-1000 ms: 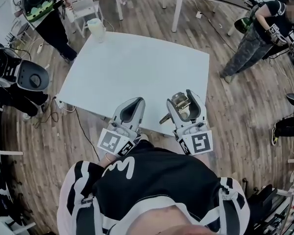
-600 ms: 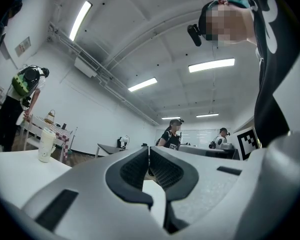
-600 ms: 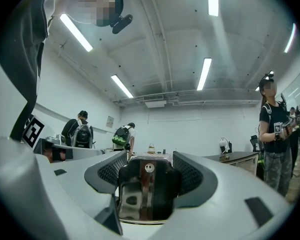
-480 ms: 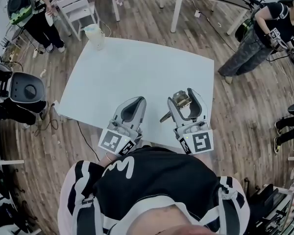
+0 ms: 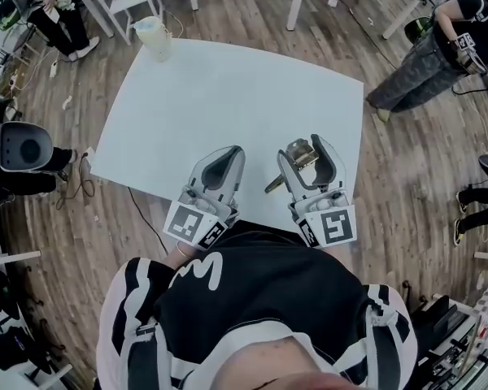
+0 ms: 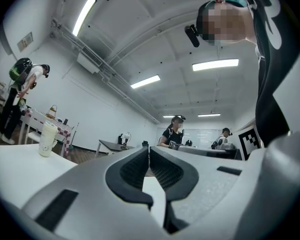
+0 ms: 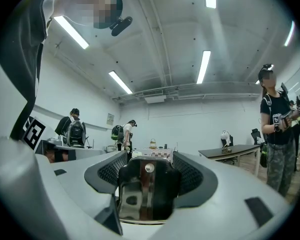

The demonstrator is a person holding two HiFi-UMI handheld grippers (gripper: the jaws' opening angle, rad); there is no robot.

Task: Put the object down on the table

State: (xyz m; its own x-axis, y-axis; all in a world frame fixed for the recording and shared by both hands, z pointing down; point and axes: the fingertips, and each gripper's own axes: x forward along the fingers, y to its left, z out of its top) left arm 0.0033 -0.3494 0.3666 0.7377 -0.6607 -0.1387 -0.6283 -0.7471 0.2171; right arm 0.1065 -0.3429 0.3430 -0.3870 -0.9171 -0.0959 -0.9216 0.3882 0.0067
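The metal tool (image 5: pixel 299 156) is clamped in your right claw (image 5: pixel 306 148), just over the near edge of the surface (image 5: pixel 228 96), much as it was a second ago: nothing has lowered or let go. Your left claw (image 5: pixel 230 153) sits beside it, pinched together and empty. The put-down is still ahead of you.

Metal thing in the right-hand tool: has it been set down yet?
Not yet. Done: it is picked up, over the table. In hand: the right gripper is shut on the metal object. Left: lowering it and letting go. The left gripper is shut, empty.
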